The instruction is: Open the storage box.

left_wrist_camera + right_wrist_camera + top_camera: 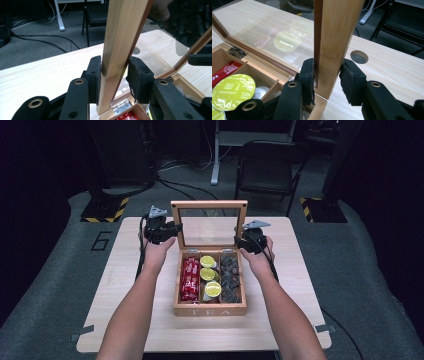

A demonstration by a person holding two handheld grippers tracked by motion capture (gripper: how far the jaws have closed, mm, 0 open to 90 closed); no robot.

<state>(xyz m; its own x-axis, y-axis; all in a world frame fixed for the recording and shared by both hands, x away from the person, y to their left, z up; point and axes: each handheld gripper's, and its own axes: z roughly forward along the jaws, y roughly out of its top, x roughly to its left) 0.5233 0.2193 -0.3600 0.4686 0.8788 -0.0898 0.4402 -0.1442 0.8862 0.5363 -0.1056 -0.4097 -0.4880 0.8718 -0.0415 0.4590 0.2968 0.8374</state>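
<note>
Here, in the high view, the tea box (210, 309) sits near the middle of the counter (125, 285), its glass lid (209, 225) standing upright at the far edge. The left claw (170, 229) is clenched on the lid's left frame rail and the right claw (242, 241) on its right rail, both low, not far above the hinges. To move the lid well, I judge that both hands should swing together about the hinge line at one pace, so the frame does not twist. Inside the box lie red sachets (190, 279) on the left, green-topped capsules (210, 275) in the middle and dark packets (230, 279) on the right. None appears to rise above the walls, so nothing should foul the lid. A folding chair (267, 167) stands on the floor well beyond the counter.

In the left gripper view, the pads (94, 78) press on both faces of the wooden rail (117, 50). A metal hinge (121, 105) shows just below, so the grip should stay above it. The person's other hand (160, 11) appears through the glass.

In the right gripper view, the right claw (327, 80) grasps the other rail (335, 37), the left pad flat on the wood and the right one at its edge; a squarer hold would slip less. A round cable hole (359, 56) in the counter lies just beyond, clear of the lid's path.
</note>
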